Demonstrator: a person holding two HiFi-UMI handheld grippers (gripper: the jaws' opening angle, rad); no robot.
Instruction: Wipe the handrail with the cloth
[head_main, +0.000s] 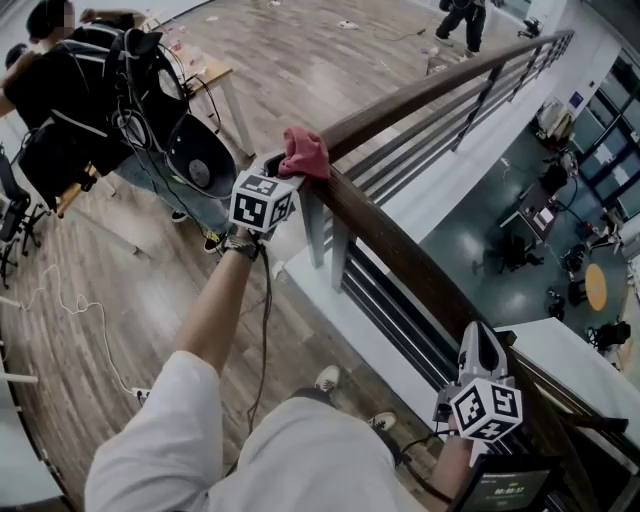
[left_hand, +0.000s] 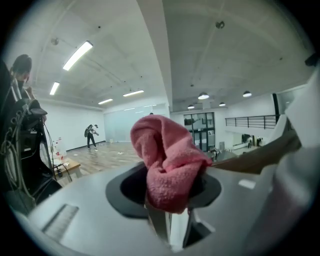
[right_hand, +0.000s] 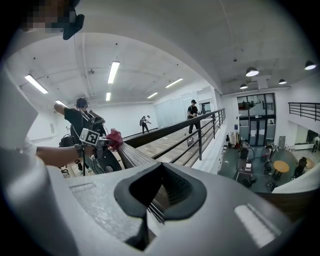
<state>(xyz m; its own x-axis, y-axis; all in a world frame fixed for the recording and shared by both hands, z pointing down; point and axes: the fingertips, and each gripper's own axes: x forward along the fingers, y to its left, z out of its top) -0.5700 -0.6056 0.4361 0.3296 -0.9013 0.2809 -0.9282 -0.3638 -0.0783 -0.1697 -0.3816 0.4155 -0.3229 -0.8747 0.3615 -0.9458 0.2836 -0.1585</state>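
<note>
Tongs on the left are clenched on a pink cloth, which is bunched into a crumpled lump that bulges up above the tips. In the head view the cloth is pressed onto the top of the dark wooden handrail, at the bend where one stretch of rail meets the next. The left marker cube is seen just below and beside the cloth, and the bare forearm behind it is stretched well out from the body.

The right tongs are released: their jaws are held apart, and the grained top of the handrail is seen through the gap between them, running away towards the cloth. Whether the rail is actually touched by them cannot be told. In the head view these tongs are placed on the near stretch of the rail, low at the right, well apart from the left ones, with their marker cube turned upward.

Grey metal bars are fixed under the handrail, and a white ledge is laid along its foot. A wooden floor is spread on the near side of the rail, with a loose white cable trailing over it. A seated person in dark clothes is seen at the upper left beside a small worktop, and another person is standing far off near the rail's end. Beyond the rail a lower level with desks and chairs is seen
</note>
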